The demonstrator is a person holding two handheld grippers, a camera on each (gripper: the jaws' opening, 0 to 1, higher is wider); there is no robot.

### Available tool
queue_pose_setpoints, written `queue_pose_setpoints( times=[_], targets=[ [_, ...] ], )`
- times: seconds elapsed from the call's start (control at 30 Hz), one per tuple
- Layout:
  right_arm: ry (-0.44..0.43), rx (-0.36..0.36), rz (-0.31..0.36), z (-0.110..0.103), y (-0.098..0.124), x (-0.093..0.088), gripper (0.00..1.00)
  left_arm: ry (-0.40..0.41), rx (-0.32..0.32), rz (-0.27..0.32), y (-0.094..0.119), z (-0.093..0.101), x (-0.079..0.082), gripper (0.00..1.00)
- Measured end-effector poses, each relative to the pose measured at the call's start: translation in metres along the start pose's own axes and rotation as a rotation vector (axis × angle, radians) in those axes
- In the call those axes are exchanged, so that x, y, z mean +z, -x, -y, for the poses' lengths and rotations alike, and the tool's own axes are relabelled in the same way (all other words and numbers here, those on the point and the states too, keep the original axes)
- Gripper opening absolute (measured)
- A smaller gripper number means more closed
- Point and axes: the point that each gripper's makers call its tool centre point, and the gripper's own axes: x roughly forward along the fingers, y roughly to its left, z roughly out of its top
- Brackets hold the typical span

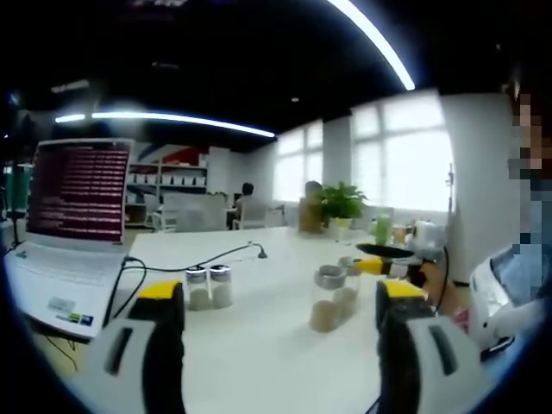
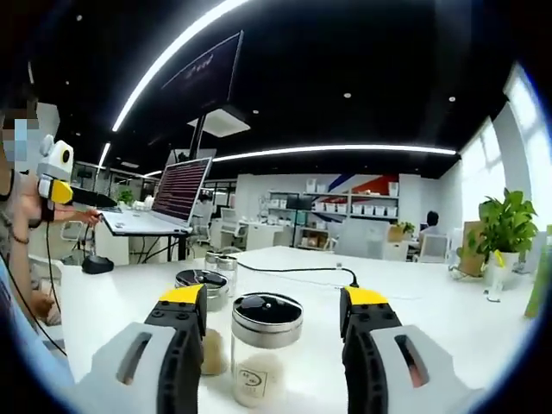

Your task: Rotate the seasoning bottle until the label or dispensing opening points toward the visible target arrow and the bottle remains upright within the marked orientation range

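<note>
A clear seasoning bottle (image 2: 264,349) with a silver lid and pale powder stands upright on the white table (image 2: 431,319). It sits between the jaws of my right gripper (image 2: 274,297), which is open with a gap on each side. A second, similar bottle (image 2: 205,287) stands just behind the left jaw. In the left gripper view the same pair of bottles (image 1: 331,298) stands ahead to the right, with the right gripper (image 1: 384,259) reaching in behind them. My left gripper (image 1: 281,293) is open and holds nothing, well back from the bottles.
Two small shaker jars (image 1: 210,286) stand mid-table near a black cable (image 1: 216,257). An open laptop (image 1: 76,216) sits at the table's left end. A potted plant (image 1: 342,203) and small items stand at the far edge. A person (image 1: 517,259) is at the right.
</note>
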Motion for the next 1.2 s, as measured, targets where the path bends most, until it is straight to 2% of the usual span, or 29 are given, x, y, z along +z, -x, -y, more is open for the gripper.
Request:
queue_pose_setpoints(
  times=[0.27,0.4,0.47,0.6,0.7,0.93,1.07,1.2],
  targets=[
    [-0.026,0.075,0.025,0.01,0.002,0.007,0.66,0.005,0.004,0.002,0.001,-0.001,0.0,0.97],
    [0.015,0.086,0.023,0.017,0.0,0.008,0.66,0.005,0.005,0.001,0.0,-0.001,-0.001,0.97],
    [0.012,0.139,0.021,0.015,-0.001,0.009,0.66,0.005,0.004,0.003,0.001,-0.001,0.0,0.97],
    [-0.089,0.286,-0.017,0.006,-0.003,0.001,0.64,0.007,0.007,0.001,0.002,-0.001,-0.001,0.97],
    [-0.135,0.366,-0.033,0.005,-0.004,-0.004,0.63,0.009,0.009,0.002,0.002,-0.002,-0.001,0.97],
    [-0.173,0.458,-0.064,0.007,-0.009,-0.014,0.62,0.009,0.009,0.002,0.002,-0.002,-0.001,0.97],
    [-0.117,0.505,-0.077,0.002,-0.008,-0.02,0.61,0.009,0.009,-0.001,0.001,-0.001,-0.001,0.97],
    [-0.137,0.561,-0.075,-0.006,-0.007,-0.021,0.57,0.009,0.01,-0.001,0.001,-0.002,-0.001,0.97]
  ],
)
